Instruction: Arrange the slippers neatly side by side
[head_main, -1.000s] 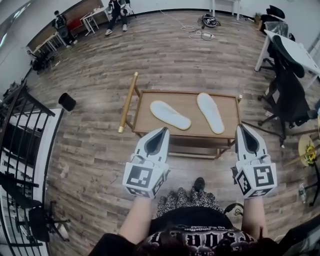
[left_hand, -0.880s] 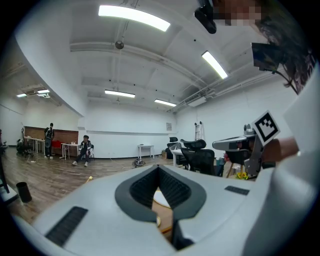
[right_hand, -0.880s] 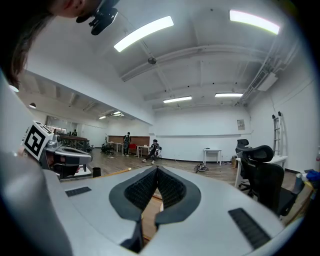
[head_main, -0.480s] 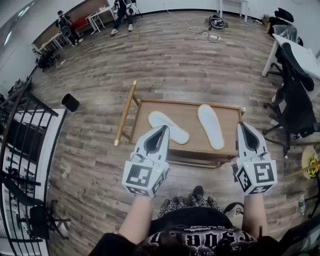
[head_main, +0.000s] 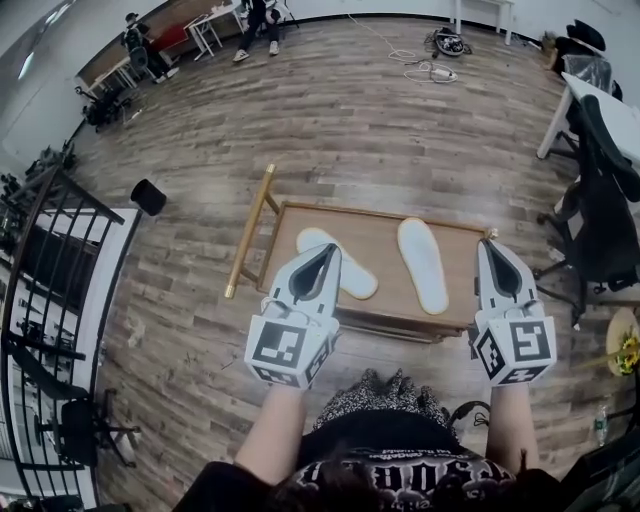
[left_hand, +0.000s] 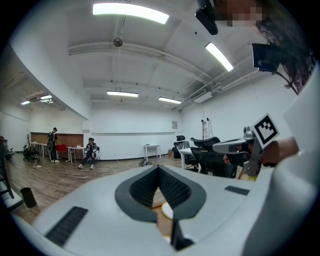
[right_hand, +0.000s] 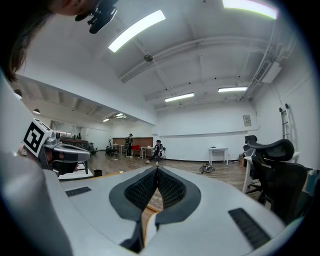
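Two white slippers lie apart on a low wooden table (head_main: 381, 240). The left slipper (head_main: 345, 270) lies slanted, and my left gripper hides part of it. The right slipper (head_main: 421, 264) lies nearly straight, toe away from me. My left gripper (head_main: 331, 249) is held level above the table's near left part, over the left slipper, jaws shut and empty (left_hand: 159, 169). My right gripper (head_main: 487, 244) hovers at the table's near right corner, beside the right slipper, also shut and empty (right_hand: 157, 170). A sliver of white slipper (left_hand: 167, 210) shows through the left jaws' gap.
A gold handle bar (head_main: 250, 232) runs along the table's left side. A black bin (head_main: 148, 196) and a black railing (head_main: 40, 270) stand to the left. Black office chairs (head_main: 608, 205) and a white desk (head_main: 603, 100) are at the right. People sit far back (head_main: 262, 14).
Both grippers have moved forward together. The table and slippers now sit closer below them, and the gripper tips overlap the table's near edge.
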